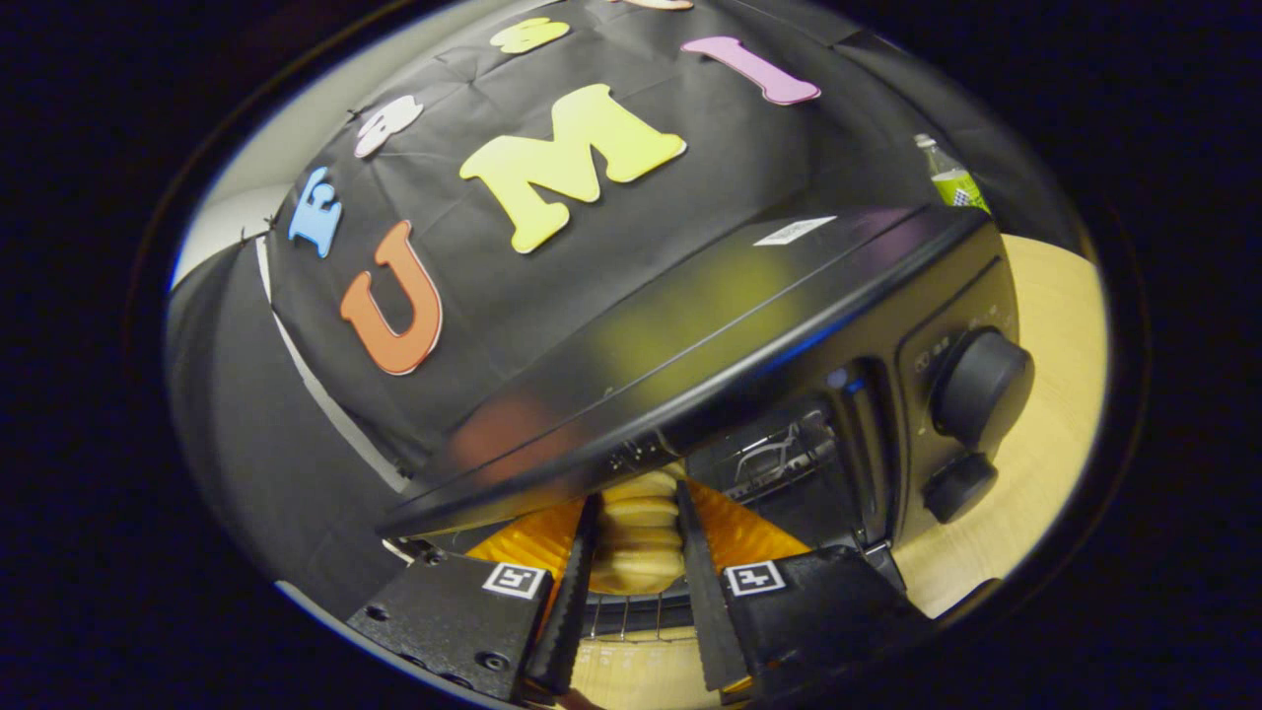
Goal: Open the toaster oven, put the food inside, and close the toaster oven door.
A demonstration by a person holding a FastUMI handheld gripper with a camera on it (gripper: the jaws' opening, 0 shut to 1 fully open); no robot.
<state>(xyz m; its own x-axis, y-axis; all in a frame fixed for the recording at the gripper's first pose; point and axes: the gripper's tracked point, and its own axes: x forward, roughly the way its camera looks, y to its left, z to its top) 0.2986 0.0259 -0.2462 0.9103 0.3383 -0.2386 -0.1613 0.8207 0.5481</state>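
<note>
The black toaster oven [749,325] fills the space ahead, seen tilted, with its glossy top just above my fingers and its cavity open. My gripper [637,498] is shut on a tan, ribbed piece of food [637,542], both fingers pressing its sides. The food sits at the mouth of the cavity, over the wire rack [631,616]. An orange pleated liner or tray [532,544] spreads out behind and beside the food; I cannot tell whether it rests on the rack. More rack wire [779,454] shows deeper inside, to the right.
Two black knobs, a large one [981,387] and a small one [958,486], sit on the oven's right panel. The oven stands on a light wooden table [1050,394]. A green-labelled bottle [954,179] stands behind the oven's far right corner.
</note>
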